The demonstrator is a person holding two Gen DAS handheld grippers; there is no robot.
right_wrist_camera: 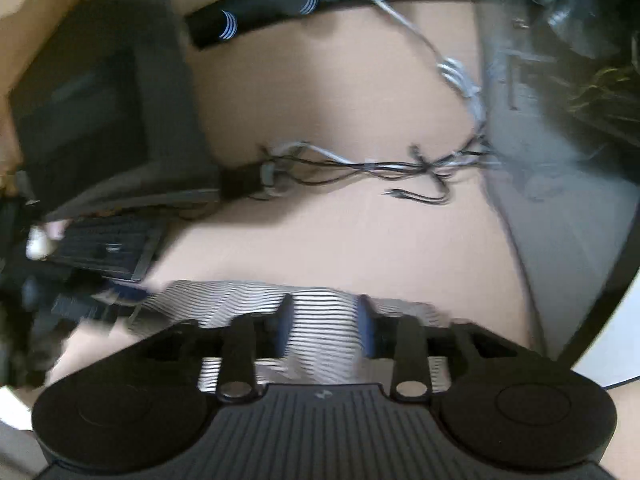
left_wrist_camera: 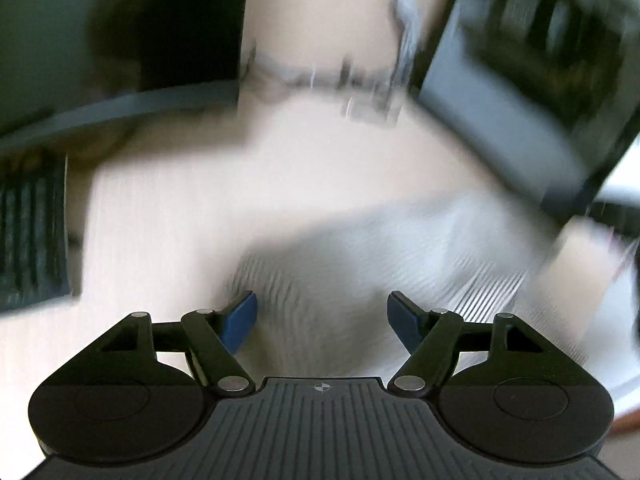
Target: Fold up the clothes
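A white garment with thin dark stripes (left_wrist_camera: pixel 400 248) lies crumpled on the pale table (left_wrist_camera: pixel 180 200); the left wrist view is smeared by motion. My left gripper (left_wrist_camera: pixel 322 316) hovers just above the cloth's near part, open wide, its blue pads (left_wrist_camera: pixel 240 320) holding nothing. In the right wrist view the striped garment (right_wrist_camera: pixel 224 300) spreads along the near part of the table (right_wrist_camera: pixel 340 232). My right gripper (right_wrist_camera: pixel 325 326) sits low over it, jaws about half apart, with striped cloth showing in the gap between the blue pads (right_wrist_camera: pixel 285 328).
A black keyboard (right_wrist_camera: pixel 104 248) lies at the left, also seen as the keyboard (left_wrist_camera: pixel 32 236). A dark monitor (right_wrist_camera: pixel 100 112) stands behind it. Tangled cables (right_wrist_camera: pixel 380 166) cross the table's middle. A tilted dark screen (left_wrist_camera: pixel 520 80) is at the right. A black bar (right_wrist_camera: pixel 280 12) lies far back.
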